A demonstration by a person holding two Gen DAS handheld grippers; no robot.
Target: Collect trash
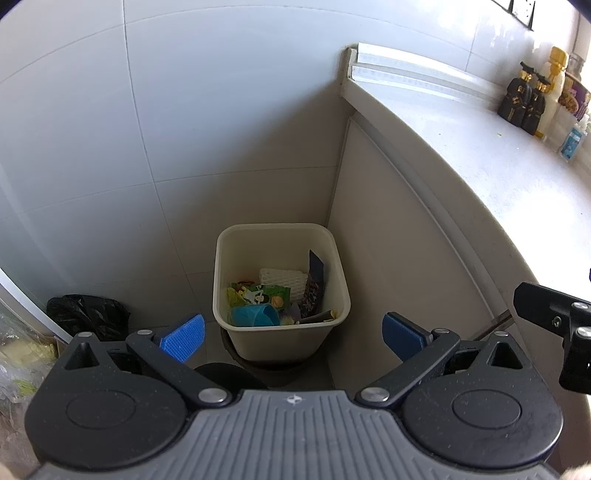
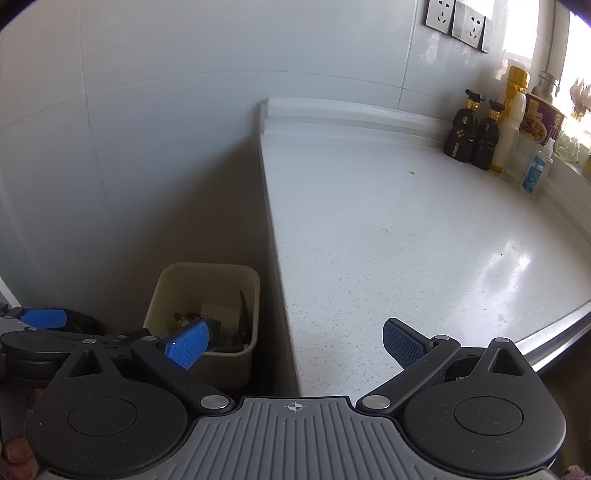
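Note:
A cream waste bin (image 1: 332, 254) stands on the floor in the corner between the tiled wall and the counter's side. It holds trash: a green wrapper (image 1: 258, 293), a blue cup (image 1: 255, 315), white foam netting (image 1: 282, 278) and a dark packet (image 1: 314, 288). My left gripper (image 1: 293, 336) hangs above the bin, open and empty. In the right wrist view the bin (image 2: 207, 275) sits at lower left beside the white counter (image 2: 406, 240). My right gripper (image 2: 295, 343) is open and empty over the counter's near edge. A tiny green scrap (image 2: 411, 172) lies on the counter.
Dark bottles (image 2: 474, 133), a white bottle with a gold cap (image 2: 511, 122), a noodle cup (image 2: 541, 120) and a small clear bottle (image 2: 535, 173) stand at the counter's back right. Wall sockets (image 2: 458, 20) are above. A black bag (image 1: 88, 314) lies on the floor left of the bin.

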